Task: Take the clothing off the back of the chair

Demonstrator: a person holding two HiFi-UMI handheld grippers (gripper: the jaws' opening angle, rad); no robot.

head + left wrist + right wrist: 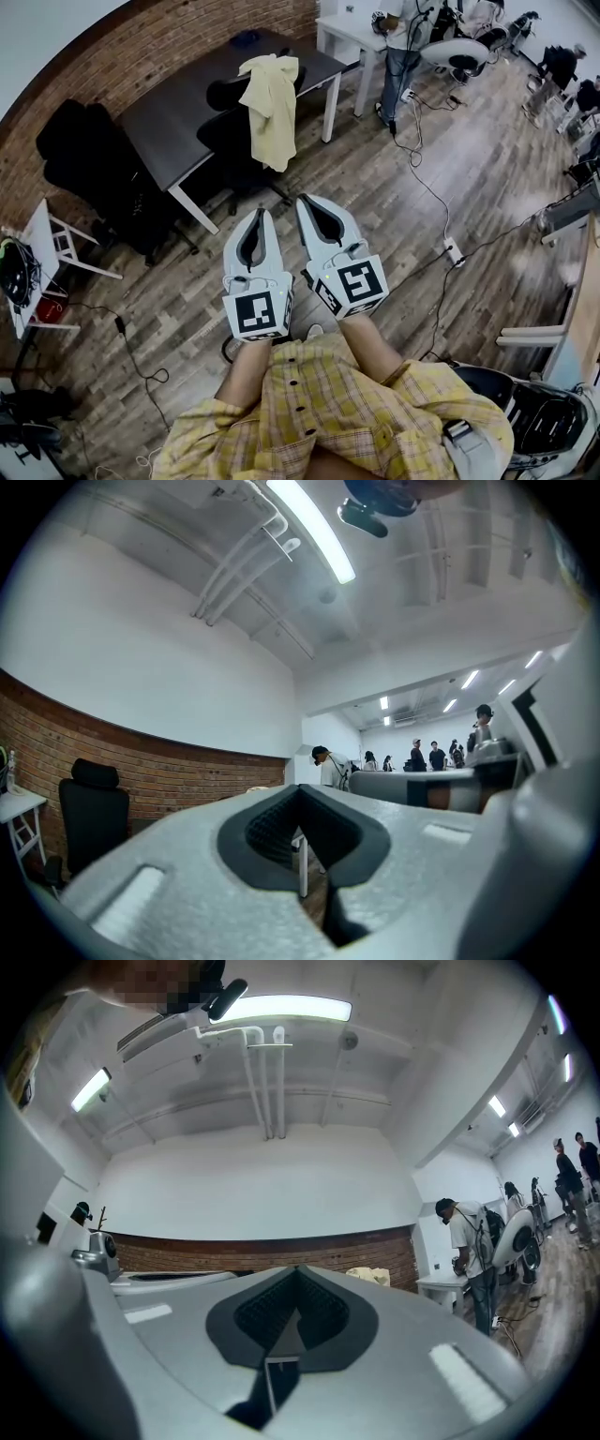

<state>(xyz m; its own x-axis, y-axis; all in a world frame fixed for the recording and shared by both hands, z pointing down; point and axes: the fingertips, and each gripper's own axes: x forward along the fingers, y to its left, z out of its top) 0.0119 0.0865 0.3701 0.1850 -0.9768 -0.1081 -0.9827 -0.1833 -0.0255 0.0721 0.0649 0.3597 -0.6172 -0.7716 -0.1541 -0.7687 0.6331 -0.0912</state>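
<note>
A pale yellow garment hangs over the back of a black office chair pushed up to a dark table, at the top middle of the head view. Both grippers are held side by side over the wood floor, short of the chair and apart from it. The left gripper is shut with nothing in it, and the right gripper is likewise shut and empty. In the right gripper view the garment shows just past the shut tips. The left gripper view has its shut tips towards the brick wall.
A second black chair stands by the brick wall at left, a white side table below it. Cables and a power strip cross the floor at right. A person stands by a white desk at the back.
</note>
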